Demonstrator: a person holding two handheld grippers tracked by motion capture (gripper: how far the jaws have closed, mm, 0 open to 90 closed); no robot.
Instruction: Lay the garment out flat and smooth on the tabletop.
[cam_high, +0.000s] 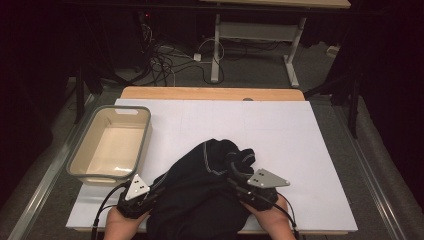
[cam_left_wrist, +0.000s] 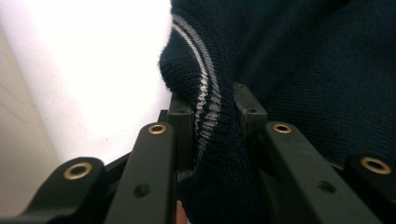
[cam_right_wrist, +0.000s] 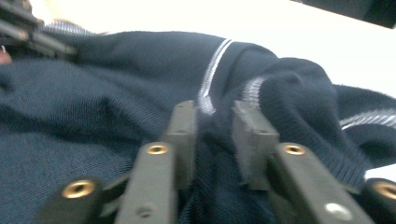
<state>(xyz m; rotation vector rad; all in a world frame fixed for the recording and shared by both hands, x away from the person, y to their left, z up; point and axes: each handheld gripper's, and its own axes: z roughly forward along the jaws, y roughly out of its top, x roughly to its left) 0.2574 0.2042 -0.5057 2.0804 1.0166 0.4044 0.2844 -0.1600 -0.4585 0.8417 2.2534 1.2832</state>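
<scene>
A dark sweater (cam_high: 205, 192) with pale stripes is bunched at the near edge of the white table (cam_high: 300, 140), toward the middle. A striped fold of it is pinched between the jaws of the left gripper (cam_left_wrist: 211, 109), close to the fingertips. The right gripper (cam_right_wrist: 214, 122) is set into the sweater with a ridge of knit between its jaws; whether that ridge is clamped cannot be told. A grey bin (cam_high: 80, 152) is placed at the left edge.

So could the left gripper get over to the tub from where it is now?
Probably yes: the tub sits just ahead of the left gripper with bare table between, but its jaws are clamped on the dark sweater, which would drag along.
</scene>
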